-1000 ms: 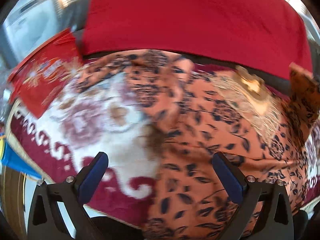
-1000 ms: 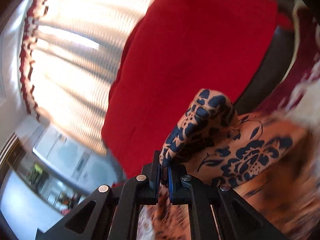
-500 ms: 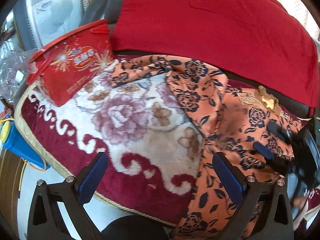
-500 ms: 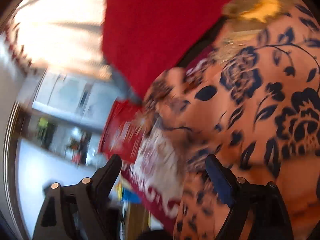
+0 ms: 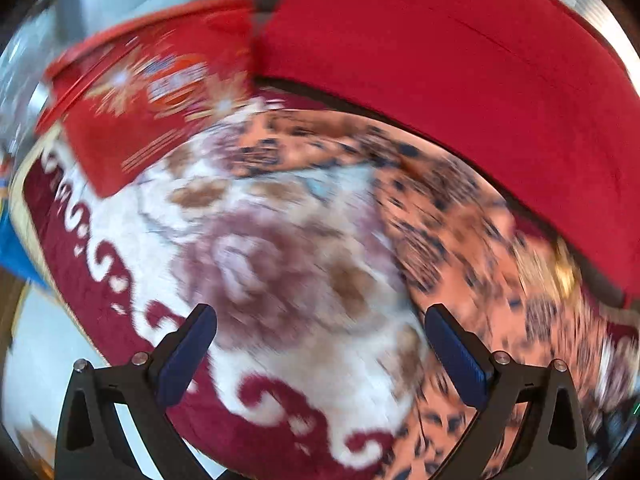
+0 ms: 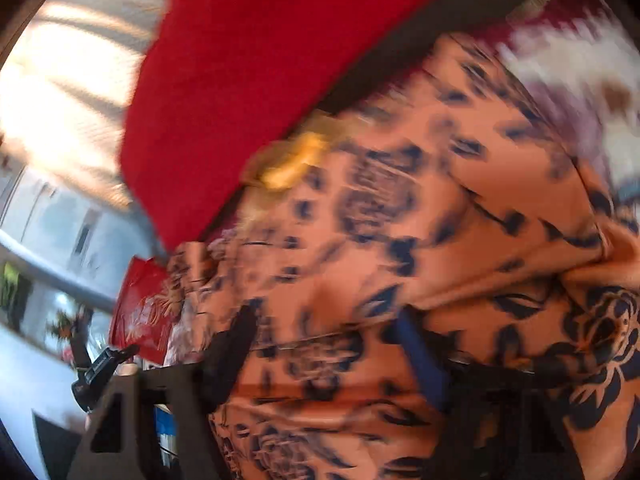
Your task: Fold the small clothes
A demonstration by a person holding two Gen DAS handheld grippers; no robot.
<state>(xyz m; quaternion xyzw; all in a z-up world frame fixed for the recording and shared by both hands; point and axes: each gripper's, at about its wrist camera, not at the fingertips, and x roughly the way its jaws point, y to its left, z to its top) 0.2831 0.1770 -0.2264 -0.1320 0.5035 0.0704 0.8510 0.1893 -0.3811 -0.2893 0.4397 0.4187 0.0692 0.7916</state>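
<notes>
The left gripper (image 5: 320, 344) is hanging with its jaws spread wide and nothing between them; its blue pads (image 5: 186, 354) are framing bare blanket, not cloth. Under them is lying the plush floral blanket (image 5: 256, 264), white with a mauve rose and a maroon scrolled border. The orange floral garment (image 5: 452, 216) is sitting off to the right of those jaws, its near edge running just under the right-hand finger and curving up and away across the back of the blanket. So the left jaws are beside the garment, not on it, though the whole view is smeared with blur.

Over on the right gripper (image 6: 324, 344), the jaws are standing apart and have just been narrowing from a wider spread. The orange garment (image 6: 460, 208) is filling the space between and beyond the fingers; whether the pads are touching it, the blur is not letting me tell, but they are not pinching a fold. A gold trim patch (image 6: 292, 164) is showing on the garment further out, up against the red cushion (image 6: 248, 64).

Widening out: the red cushion (image 5: 460, 48) is running along the back in the left view too, and a red printed bag (image 5: 152, 84) is lying on the blanket's far left corner, well apart from the garment's main heap.
</notes>
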